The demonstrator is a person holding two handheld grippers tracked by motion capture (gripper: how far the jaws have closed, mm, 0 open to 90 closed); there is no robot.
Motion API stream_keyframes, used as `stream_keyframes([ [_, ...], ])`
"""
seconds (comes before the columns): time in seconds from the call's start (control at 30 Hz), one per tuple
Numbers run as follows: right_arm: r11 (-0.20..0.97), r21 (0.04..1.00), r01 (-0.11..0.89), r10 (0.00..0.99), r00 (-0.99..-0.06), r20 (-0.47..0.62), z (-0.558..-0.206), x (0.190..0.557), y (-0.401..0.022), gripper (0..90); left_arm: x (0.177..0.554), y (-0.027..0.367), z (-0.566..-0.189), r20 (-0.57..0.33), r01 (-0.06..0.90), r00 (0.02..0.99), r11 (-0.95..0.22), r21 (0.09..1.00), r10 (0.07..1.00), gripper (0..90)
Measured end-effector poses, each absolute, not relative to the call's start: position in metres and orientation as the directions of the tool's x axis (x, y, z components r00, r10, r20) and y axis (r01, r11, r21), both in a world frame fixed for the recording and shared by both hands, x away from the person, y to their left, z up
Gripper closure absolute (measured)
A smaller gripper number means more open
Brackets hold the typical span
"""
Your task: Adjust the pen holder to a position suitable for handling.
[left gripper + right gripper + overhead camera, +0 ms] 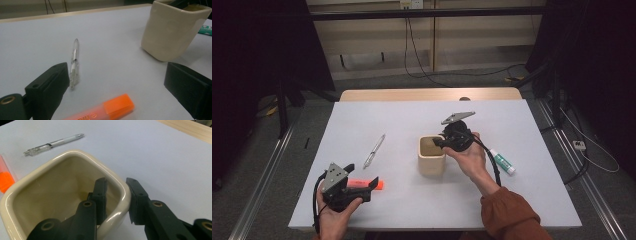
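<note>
A cream square cup (432,156) stands mid-table. My right gripper (441,142) reaches it from the right. In the right gripper view one jaw is inside the cup (67,155) and the other outside, so the right gripper (116,188) is shut on the cup's near wall. At the front left, my left gripper (362,189) is held low over the table, open. An orange highlighter (110,107) lies between its jaws and is not gripped by the left gripper (117,75). A clear pen (74,61) lies just beyond it.
The pen (374,150) lies left of the cup, and the highlighter (372,184) lies at the front left. A white tube with a green label (503,161) lies right of the cup, behind my right hand. The white table (402,112) ends in a wooden far edge.
</note>
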State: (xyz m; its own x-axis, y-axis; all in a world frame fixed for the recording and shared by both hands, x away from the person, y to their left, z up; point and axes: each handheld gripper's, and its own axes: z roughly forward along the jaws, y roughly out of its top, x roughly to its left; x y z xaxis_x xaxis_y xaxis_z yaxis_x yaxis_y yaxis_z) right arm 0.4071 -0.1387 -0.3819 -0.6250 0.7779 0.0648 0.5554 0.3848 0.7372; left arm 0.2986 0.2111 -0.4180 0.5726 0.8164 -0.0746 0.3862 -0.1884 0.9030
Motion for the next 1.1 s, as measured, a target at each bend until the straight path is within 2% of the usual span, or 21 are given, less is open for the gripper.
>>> stream_keyframes([
  [0.37, 0.372, 0.745, 0.554, 0.8, -0.598, 0.044, -0.382, 0.403, -0.133, 71.6, 0.298, 0.212, -0.418, -0.071, 0.386, 0.573, -0.192, 0.902, 0.817, 6.0],
  [0.7, 0.39, 0.764, 0.514, 0.763, -0.645, 0.045, -0.384, 0.406, -0.137, 70.6, 0.298, 0.212, -0.418, -0.074, 0.387, 0.573, -0.19, 0.902, 0.816, 6.0],
  [0.93, 0.377, 0.78, 0.5, 0.739, -0.67, 0.072, -0.382, 0.402, -0.146, 56.4, 0.298, 0.211, -0.418, -0.073, 0.388, 0.573, -0.192, 0.901, 0.816, 6.0],
  [1.1, 0.353, 0.807, 0.474, 0.714, -0.693, 0.095, -0.378, 0.401, -0.155, 38.8, 0.298, 0.212, -0.418, -0.08, 0.391, 0.572, -0.185, 0.902, 0.817, 6.0],
])
